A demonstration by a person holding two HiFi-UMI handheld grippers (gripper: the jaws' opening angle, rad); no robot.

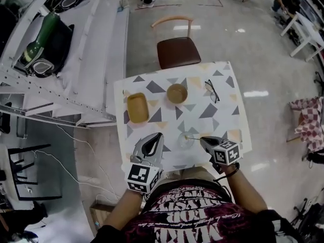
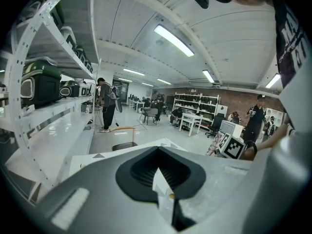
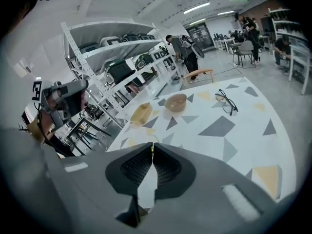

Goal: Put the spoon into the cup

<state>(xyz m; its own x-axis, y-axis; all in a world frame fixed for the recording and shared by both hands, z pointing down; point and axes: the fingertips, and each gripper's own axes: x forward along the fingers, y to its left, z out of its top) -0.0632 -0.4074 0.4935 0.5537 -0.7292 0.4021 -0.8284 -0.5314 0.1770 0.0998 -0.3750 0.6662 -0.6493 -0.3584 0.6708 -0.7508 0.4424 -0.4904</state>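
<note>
Closest in, the right gripper pinches the spoon in its jaws beside the cup; left gripper jaws closed, empty.

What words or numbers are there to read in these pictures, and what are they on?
T-shirt: big pale letters, upside down in the head view, too blurred to read surely.
Cubes on the left gripper and right gripper: black-and-white square markers, no words.
Spoon, cup, table: no text.
Far shelves: nothing large enough to read.
</note>
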